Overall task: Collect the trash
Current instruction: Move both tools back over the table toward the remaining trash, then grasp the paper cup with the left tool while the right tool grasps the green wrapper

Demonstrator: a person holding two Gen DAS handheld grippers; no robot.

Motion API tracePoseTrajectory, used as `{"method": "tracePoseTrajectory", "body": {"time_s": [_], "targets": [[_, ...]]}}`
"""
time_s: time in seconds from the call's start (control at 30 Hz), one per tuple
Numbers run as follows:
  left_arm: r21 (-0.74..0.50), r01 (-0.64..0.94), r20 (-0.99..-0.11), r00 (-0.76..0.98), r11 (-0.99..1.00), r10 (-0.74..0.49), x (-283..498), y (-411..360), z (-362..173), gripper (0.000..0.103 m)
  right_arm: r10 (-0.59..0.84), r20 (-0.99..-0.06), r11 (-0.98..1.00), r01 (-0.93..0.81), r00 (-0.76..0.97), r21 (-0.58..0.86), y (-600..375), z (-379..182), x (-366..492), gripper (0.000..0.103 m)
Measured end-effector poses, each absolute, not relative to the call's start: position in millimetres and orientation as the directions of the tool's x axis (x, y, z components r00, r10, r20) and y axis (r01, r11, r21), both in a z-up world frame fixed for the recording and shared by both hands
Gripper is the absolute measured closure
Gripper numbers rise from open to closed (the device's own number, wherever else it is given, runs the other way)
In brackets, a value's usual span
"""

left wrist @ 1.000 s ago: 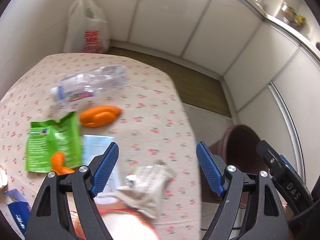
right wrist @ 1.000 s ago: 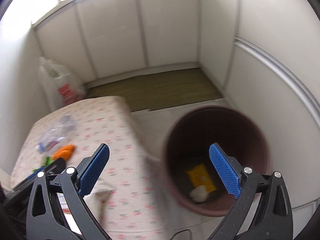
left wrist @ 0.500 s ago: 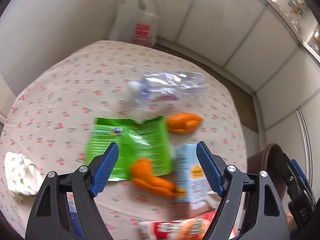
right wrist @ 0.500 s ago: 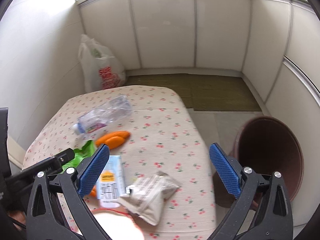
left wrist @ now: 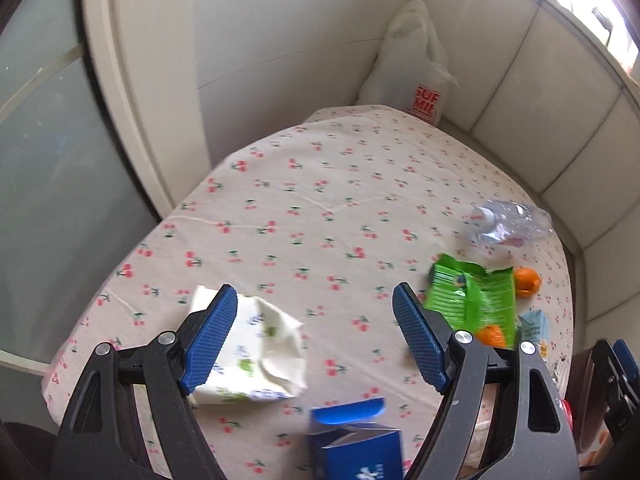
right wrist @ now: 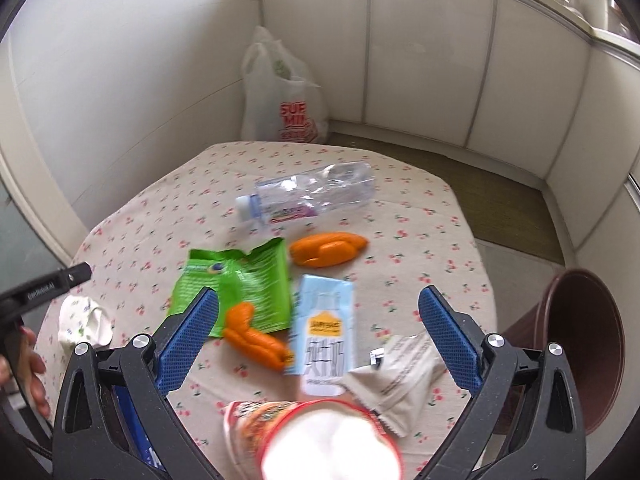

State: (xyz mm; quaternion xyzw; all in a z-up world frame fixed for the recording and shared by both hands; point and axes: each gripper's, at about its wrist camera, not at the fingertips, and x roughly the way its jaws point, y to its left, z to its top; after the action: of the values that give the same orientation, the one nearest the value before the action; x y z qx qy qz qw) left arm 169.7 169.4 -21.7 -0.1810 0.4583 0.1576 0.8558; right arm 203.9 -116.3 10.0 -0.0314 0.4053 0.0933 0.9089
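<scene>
The left gripper [left wrist: 316,340] is hovering with its jaws spread wide and nothing between them, above the near left part of the cherry-print tablecloth [left wrist: 320,200]. A crumpled white tissue pack [left wrist: 256,356] is lying just under its left finger, and a blue carton [left wrist: 356,448] is sitting at the near edge.

The right gripper [right wrist: 318,338] is also gaping wide and empty over the near middle of the table. Between its fingers, a light-blue milk carton [right wrist: 326,328] is lying flat, touching an orange peel [right wrist: 256,338] that is overlapping a green snack bag [right wrist: 240,284]. A second orange peel [right wrist: 328,248] is resting farther off, and a crushed clear plastic bottle [right wrist: 308,196] is lying beyond it. A beige wrapper [right wrist: 400,376] and a red-rimmed instant noodle cup [right wrist: 320,436] are sitting nearest. A brown bin [right wrist: 580,360] is standing on the floor to the right, and a white shopping bag [right wrist: 284,100] is leaning in the far corner.
</scene>
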Motion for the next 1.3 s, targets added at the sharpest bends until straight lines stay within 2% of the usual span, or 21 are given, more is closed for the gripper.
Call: {"method": "tracePoseTrajectory", "body": {"time_s": [0.1,0.3,0.5,0.53,0.6,0.67,0.7,0.8,1.03,1.17,1.27,1.3], "targets": [[-0.215,-0.431,-0.851,0.523,0.876,0.048,171,183,-25,0.025,0.142,-0.747,0.979,-0.203,0.649,0.010,-110,10,203,0.007],[-0.208,-0.553,-0.895,0.441,0.807,0.071,158,217,-43,0.025,0.144,-0.763,0.978,-0.208,0.630,0.014,-104,7,207,0.007],[-0.326,-0.609,-0.914,0.397,0.723,-0.077,146,236,-82,0.027,0.158,-0.789,0.968,-0.253,0.594,0.004,-89,0,207,0.007],[-0.341,-0.602,-0.912,0.399,0.722,-0.098,146,234,-86,0.031,0.160,-0.795,0.966,-0.258,0.584,0.005,-87,-2,207,0.007],[-0.364,-0.584,-0.906,0.402,0.726,-0.131,146,232,-91,0.054,0.168,-0.813,0.965,-0.262,0.557,0.020,-86,-7,208,0.007],[-0.407,-0.566,-0.890,0.422,0.716,-0.173,149,231,-93,0.066,0.183,-0.837,0.966,-0.251,0.515,0.057,-88,-13,211,0.007],[-0.429,-0.557,-0.880,0.434,0.711,-0.192,149,230,-92,0.076,0.193,-0.848,0.967,-0.242,0.494,0.080,-90,-17,213,0.007],[-0.488,-0.496,-0.843,0.482,0.718,-0.239,154,224,-83,0.090,0.249,-0.863,0.961,-0.226,0.439,0.162,-96,-26,217,0.007],[-0.483,-0.337,-0.786,0.574,0.808,-0.230,162,199,-47,0.096,0.397,-0.836,0.918,-0.176,0.379,0.356,-108,-24,230,0.007],[-0.500,-0.282,-0.760,0.597,0.819,-0.258,161,194,-37,0.099,0.335,-0.884,0.940,-0.178,0.327,0.290,-94,-23,259,0.008],[-0.510,-0.255,-0.740,0.617,0.821,-0.268,158,195,-29,0.099,0.292,-0.920,0.950,-0.192,0.262,0.247,-80,-31,287,0.017],[-0.512,-0.251,-0.735,0.623,0.821,-0.268,158,196,-27,0.099,0.281,-0.931,0.952,-0.193,0.235,0.239,-75,-36,299,0.025]]}}
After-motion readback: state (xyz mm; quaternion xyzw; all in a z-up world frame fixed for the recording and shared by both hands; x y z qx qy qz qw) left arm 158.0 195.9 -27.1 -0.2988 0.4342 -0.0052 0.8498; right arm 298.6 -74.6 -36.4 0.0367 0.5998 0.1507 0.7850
